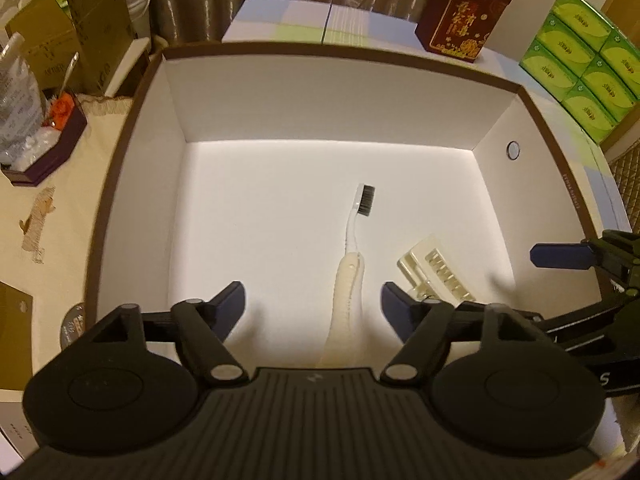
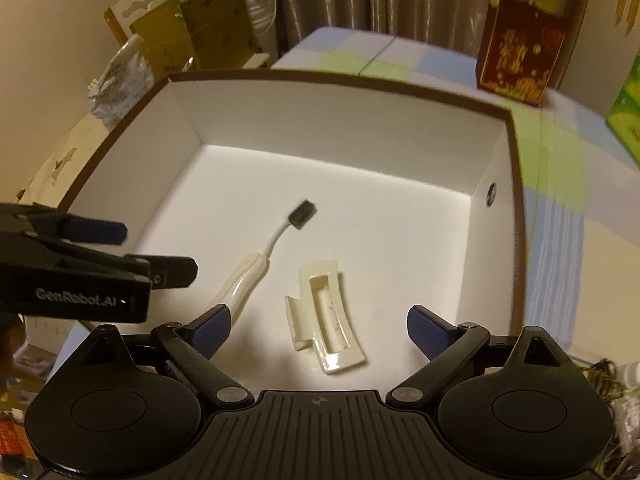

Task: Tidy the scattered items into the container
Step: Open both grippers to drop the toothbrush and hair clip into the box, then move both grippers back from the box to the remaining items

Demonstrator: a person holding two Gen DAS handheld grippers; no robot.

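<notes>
**Toothbrush and hair clip lie in the box, both grippers spread above**

The white box (image 1: 280, 92) with its brown rim fills both views. On its floor lies a toothbrush (image 1: 352, 264), dark bristles toward the far wall, cream handle toward the near edge; in the left wrist view the handle's near end is hidden behind the gripper body. Just right of it lies a cream hair clip (image 2: 324, 320), apart from the brush. In the left wrist view the clip (image 1: 436, 272) is partly covered by the right-hand finger.

The left gripper (image 1: 312, 300) hangs over the brush handle with its jaws spread wide, gripping nothing; the handle lies between the fingers, touching neither. The right gripper (image 2: 320, 328) is likewise wide open above the clip and holds nothing. Its left finger overlaps the brush handle in the picture; contact cannot be told.

Beyond the box stand a red gift bag (image 1: 460, 20) and, far right, stacked green tissue boxes (image 1: 580, 60), cut off by the lens edge. Clutter at far left is hard to make out.
</notes>
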